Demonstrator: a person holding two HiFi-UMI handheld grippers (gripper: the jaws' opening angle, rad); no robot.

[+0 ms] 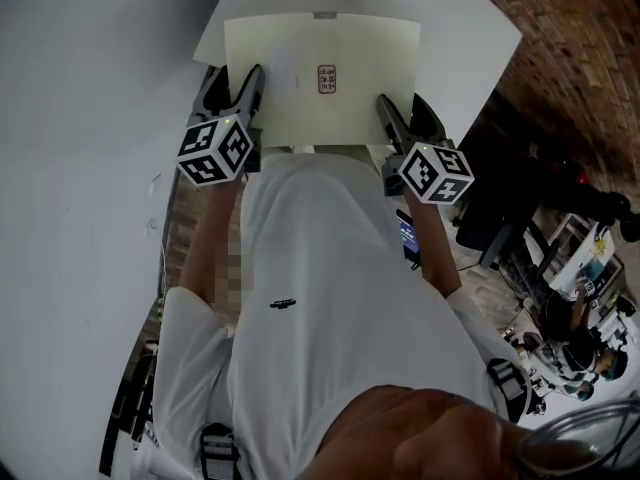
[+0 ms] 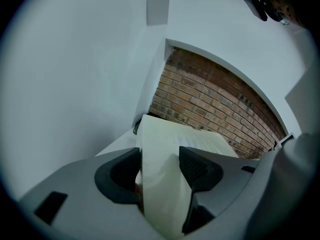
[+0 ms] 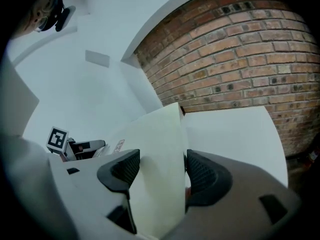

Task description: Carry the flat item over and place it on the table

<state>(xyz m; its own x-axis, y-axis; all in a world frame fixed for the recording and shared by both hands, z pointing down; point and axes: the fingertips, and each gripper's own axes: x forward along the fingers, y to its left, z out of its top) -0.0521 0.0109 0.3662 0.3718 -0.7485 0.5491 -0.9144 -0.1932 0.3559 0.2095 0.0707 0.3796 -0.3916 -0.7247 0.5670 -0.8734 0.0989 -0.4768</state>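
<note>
Two-handed, held the flat cream paper sheet [image 1: 320, 78] by its near edge, clenched in left gripper [image 1: 235, 93] and right gripper [image 1: 405, 118] jaws, over the white bench [image 1: 470, 28]; needed lowering level, releasing together.

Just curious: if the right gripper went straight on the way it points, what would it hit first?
Beyond the sheet it grips, probably the brick wall; the right gripper seems to pass just above the white table, though height is unclear.
</note>
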